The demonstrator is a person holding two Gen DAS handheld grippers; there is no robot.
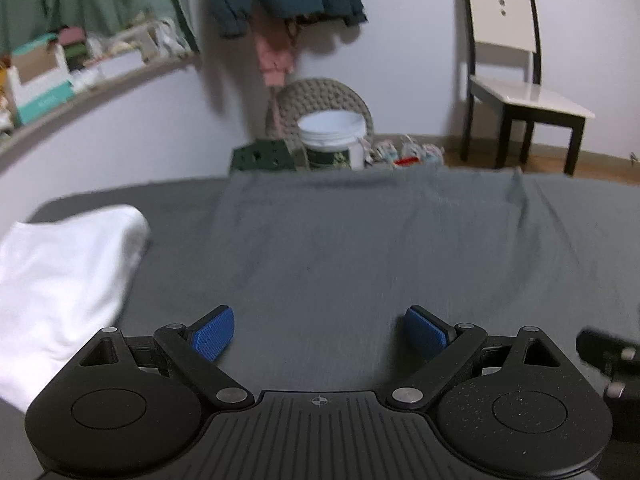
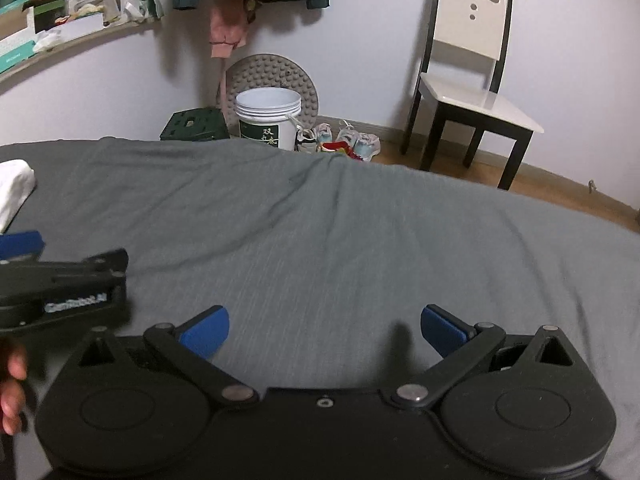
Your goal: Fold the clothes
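The left tongs stand with blue pads spread wide, nothing between them, poised over a grey garment that lies spread flat on the grey bed. The right tongs are likewise splayed apart and empty above the same grey cloth, with the left tool's body just beside them at nine o'clock in the right wrist view, and a fingertip showing at the lower left edge. Ahead of both tools the cloth runs smooth, with a few shallow creases, to its far edge at twelve o'clock, which lies along the bed's far edge. A folded white garment sits at nine to ten o'clock of the left tongs, touching the bed and close to the grey garment's left border. Beyond the bed edge, on the floor at twelve o'clock, stand a white bucket and shoes; a chair stands at two o'clock against the wall.
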